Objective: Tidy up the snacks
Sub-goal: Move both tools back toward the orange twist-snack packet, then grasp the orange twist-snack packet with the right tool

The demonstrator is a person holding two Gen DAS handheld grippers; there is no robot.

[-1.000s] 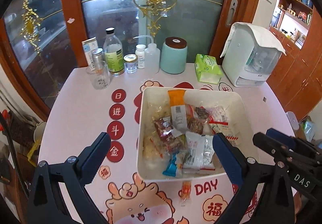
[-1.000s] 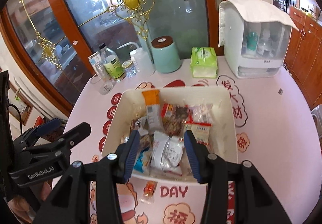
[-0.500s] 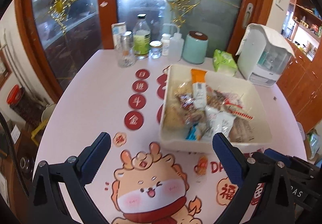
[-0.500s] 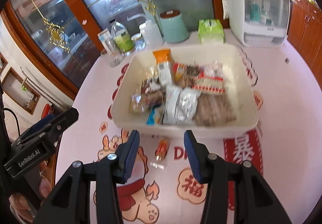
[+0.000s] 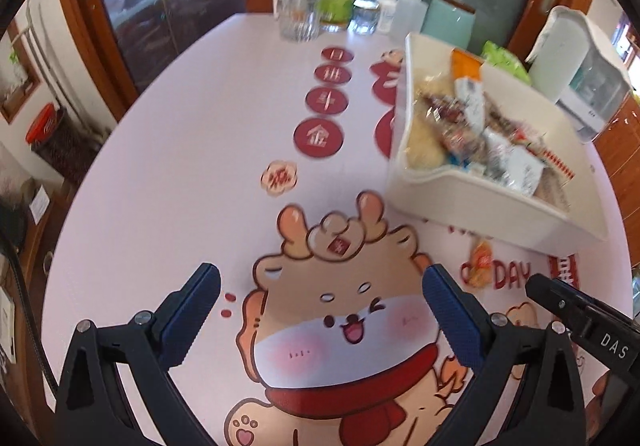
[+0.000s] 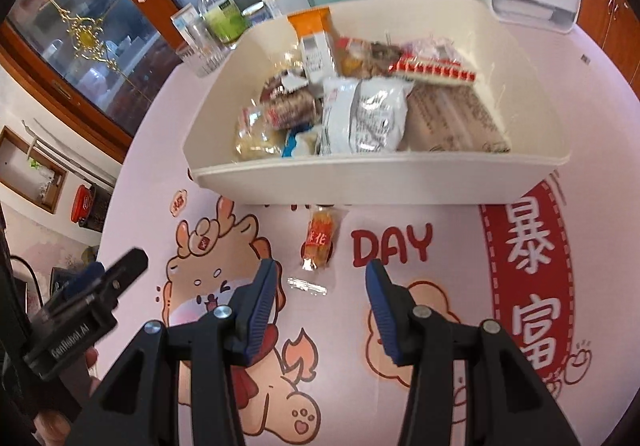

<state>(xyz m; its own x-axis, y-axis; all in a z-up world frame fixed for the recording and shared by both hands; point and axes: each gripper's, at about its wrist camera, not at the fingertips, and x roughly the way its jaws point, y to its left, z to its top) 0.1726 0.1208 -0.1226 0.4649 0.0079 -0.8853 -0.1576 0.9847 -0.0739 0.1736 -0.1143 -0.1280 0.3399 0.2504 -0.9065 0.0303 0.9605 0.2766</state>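
Right wrist view: the right gripper [image 6: 320,278] hangs above the desk [image 6: 448,326], tilted steeply down, jaws partly apart with nothing between them.
Loose snack: a small orange snack packet [image 6: 319,238] lies flat on the desk just ahead of the right gripper's fingertips, in line with the gap, not touching either pad.
Bin: a white bin [image 6: 360,181] full of wrapped snacks sits directly beyond the packet, its near wall close to the packet's far end.
Left wrist view: the left gripper [image 5: 320,286] is spread wide and empty over the cartoon dragon print [image 5: 344,310].
Packet from the left: the same packet [image 5: 482,262] lies ahead and to the right of the left gripper, beside the bin's [image 5: 480,205] near wall.
Far edge: bottles and jars [image 5: 334,1] stand well beyond both grippers.
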